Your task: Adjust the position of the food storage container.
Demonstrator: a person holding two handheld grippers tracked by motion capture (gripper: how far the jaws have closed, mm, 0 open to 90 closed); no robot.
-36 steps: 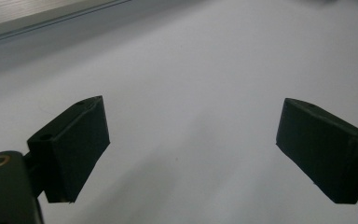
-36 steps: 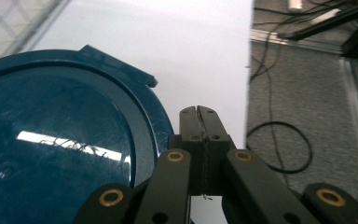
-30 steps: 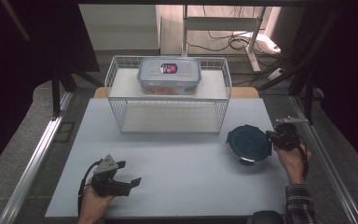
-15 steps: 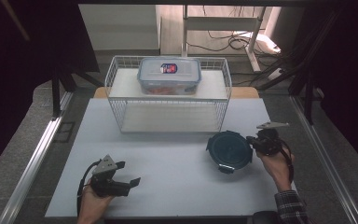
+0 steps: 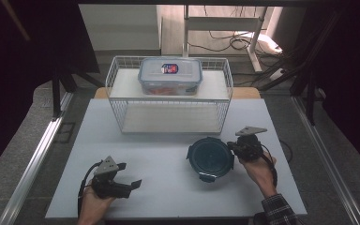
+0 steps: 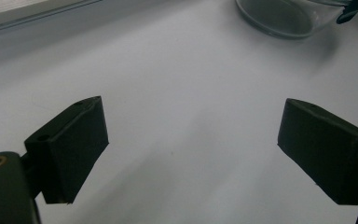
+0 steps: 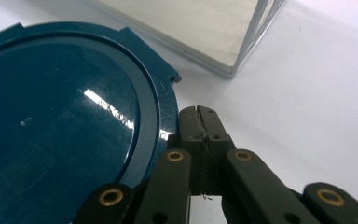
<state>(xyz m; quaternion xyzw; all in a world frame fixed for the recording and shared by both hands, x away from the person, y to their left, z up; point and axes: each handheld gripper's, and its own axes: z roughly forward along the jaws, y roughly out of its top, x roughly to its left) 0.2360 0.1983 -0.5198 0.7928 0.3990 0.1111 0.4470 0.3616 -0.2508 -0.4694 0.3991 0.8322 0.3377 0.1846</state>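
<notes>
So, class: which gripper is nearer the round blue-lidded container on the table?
Right. The right gripper is shut against the rim of the round blue-lidded container; the left gripper sits open, well off to its left.

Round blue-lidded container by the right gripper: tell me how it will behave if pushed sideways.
The container sits low and wide, so it will probably slide, not tip. Its clear bowl looks like glass: likely heavyish, fragile. The table looks smooth, so little drag.

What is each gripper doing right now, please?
Left gripper: open, holding nothing.
Right gripper: jaws together against the rim of the round blue-lidded container.
</notes>
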